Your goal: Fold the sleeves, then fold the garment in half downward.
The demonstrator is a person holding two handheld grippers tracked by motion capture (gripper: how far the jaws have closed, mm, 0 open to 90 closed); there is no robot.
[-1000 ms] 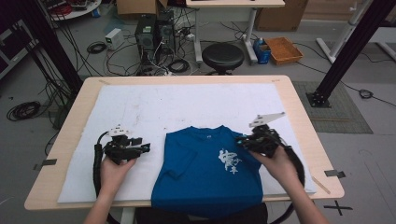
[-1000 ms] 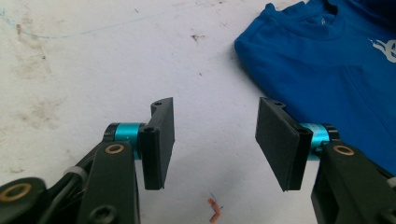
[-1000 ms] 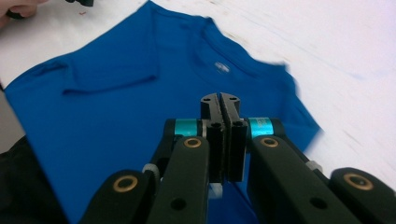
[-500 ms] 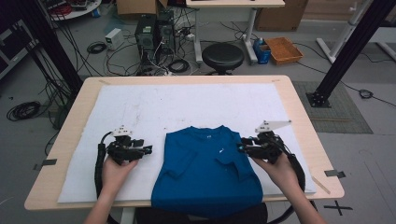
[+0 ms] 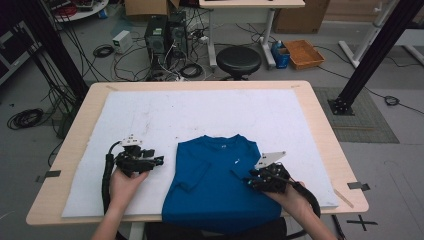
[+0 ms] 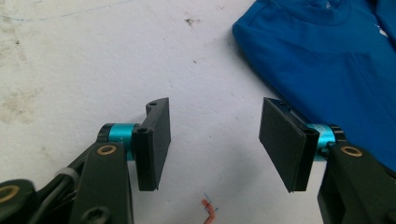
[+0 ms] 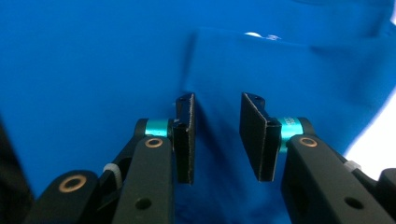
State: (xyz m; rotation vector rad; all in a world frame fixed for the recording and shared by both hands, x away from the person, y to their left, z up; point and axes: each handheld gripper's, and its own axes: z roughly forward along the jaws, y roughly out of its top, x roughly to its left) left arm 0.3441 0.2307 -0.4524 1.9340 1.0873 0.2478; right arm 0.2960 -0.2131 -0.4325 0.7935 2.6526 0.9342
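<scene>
Blue t-shirt (image 5: 220, 185) lies at the worktop's (image 5: 320, 130) near edge, both sleeves folded in, body not yet folded up. My right claw (image 5: 248, 182) hangs part-open over it, gripping nothing. My left claw (image 5: 161, 161) stands wide, empty, beside it.

On the white mat (image 5: 200, 115), the whole far half is bare, so you can pass a gripper there freely, and also in the strip between the left gripper (image 5: 159, 161) and the blue T-shirt (image 5: 215, 185). The T-shirt covers the near middle and hangs over the near edge of the table (image 5: 325, 125). On the right, only a narrow strip of mat stays free beside the right gripper (image 5: 248, 182), which is over the cloth.
</scene>
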